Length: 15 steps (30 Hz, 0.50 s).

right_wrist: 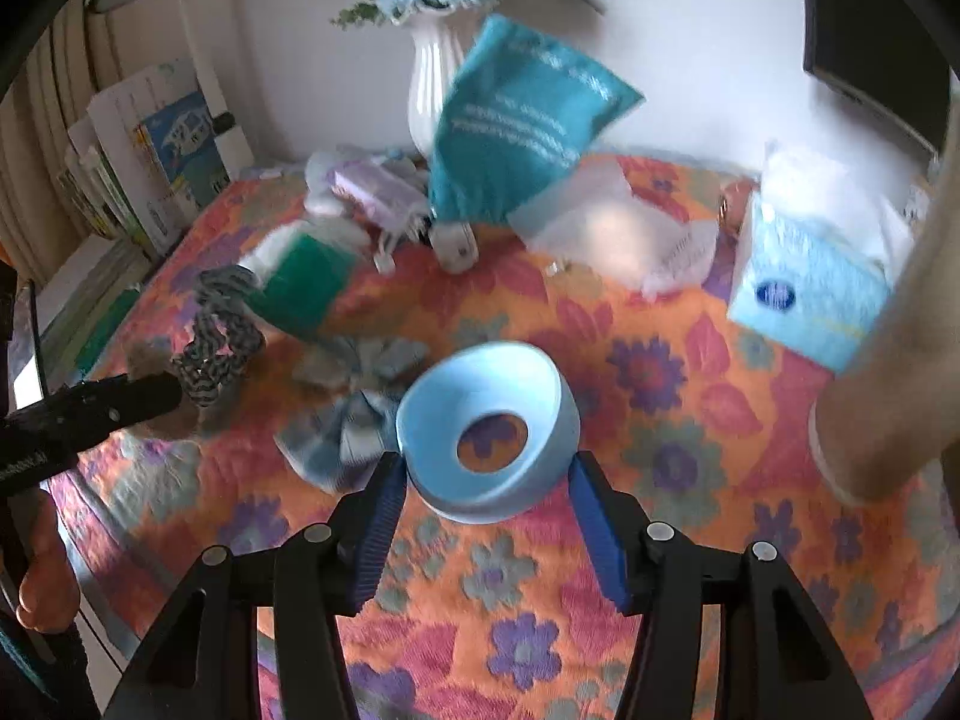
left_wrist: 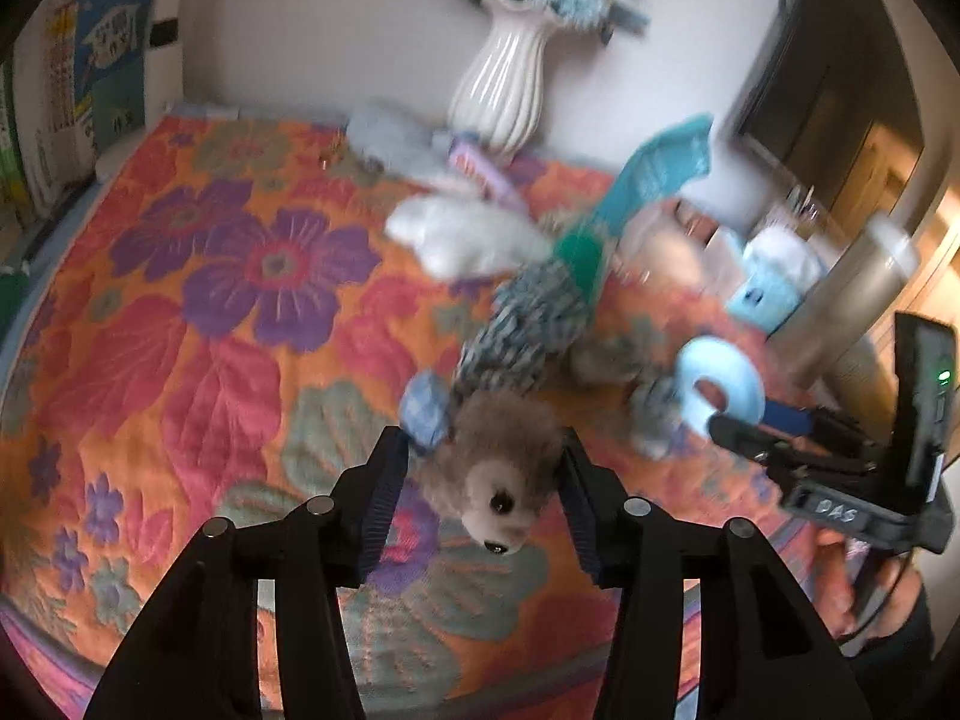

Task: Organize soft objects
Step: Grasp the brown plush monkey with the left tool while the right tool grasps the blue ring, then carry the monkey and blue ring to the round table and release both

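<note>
My left gripper (left_wrist: 480,450) is shut on a brown plush animal (left_wrist: 489,474) in a zigzag knit garment (left_wrist: 522,324), held above the floral cloth (left_wrist: 210,300). It also shows in the right wrist view (right_wrist: 210,354), by the left gripper's finger (right_wrist: 102,408). My right gripper (right_wrist: 486,468) is shut on a light blue soft ring (right_wrist: 486,426), also seen in the left wrist view (left_wrist: 717,390). A blue checked bow (right_wrist: 354,420) lies on the cloth just left of the ring. A white plush (left_wrist: 468,234) lies further back.
A white vase (right_wrist: 435,78) with blue flowers stands at the back wall. A teal bag (right_wrist: 516,120), clear plastic wrap (right_wrist: 606,222), a blue tissue box (right_wrist: 810,282) and a beige cylinder (right_wrist: 888,360) stand on the right. Books (right_wrist: 150,168) line the left edge.
</note>
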Available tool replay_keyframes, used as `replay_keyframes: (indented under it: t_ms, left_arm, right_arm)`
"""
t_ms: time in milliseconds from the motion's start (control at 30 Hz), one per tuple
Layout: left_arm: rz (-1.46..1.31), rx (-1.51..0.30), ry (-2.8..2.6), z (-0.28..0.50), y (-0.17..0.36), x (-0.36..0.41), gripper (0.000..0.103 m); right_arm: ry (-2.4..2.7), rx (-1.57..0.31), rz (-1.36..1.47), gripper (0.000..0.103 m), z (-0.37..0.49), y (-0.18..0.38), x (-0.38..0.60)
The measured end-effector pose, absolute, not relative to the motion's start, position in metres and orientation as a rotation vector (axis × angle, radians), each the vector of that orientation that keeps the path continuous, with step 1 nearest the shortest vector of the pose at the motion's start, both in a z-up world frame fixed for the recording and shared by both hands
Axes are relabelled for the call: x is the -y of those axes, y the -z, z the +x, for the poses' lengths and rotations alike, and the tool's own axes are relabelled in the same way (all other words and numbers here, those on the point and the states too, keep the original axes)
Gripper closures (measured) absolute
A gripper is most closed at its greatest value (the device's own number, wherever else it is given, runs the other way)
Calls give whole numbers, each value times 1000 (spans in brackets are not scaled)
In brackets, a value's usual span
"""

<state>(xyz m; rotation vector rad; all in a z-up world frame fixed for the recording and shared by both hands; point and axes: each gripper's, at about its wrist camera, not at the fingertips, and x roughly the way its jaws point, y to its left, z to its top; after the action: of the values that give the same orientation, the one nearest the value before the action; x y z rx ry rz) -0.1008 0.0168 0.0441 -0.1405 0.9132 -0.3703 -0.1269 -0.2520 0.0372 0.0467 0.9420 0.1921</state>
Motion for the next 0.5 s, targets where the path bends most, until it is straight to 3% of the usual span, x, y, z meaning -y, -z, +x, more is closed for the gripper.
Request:
replay_keyframes:
  t_ms: [33,100,133,267,333,400,500]
  left_arm:
    - [-139,-910,368,-101,-43,-18,49]
    - [-139,-900,343,-101,-42,-20,19]
    - [-142,-884,321,-100,-43,-21,15]
    - [-143,-874,322,-95,-42,-18,15]
    - [-147,-878,327,-92,-39,-15,18]
    - [-145,-888,347,-91,-38,-11,62]
    - [-162,-884,361,-94,-37,-13,65]
  right_arm:
    - [-189,-948,54,48,-130,-37,251]
    - [-189,-954,76,43,-134,-32,257]
    - [-184,-953,83,42,-134,-31,257]
    - [-179,-957,79,40,-128,-34,255]
    - [-163,-956,37,37,-123,-33,248]
    - [-145,-956,18,36,-120,-30,244]
    - [-128,-939,17,39,-119,-29,244]
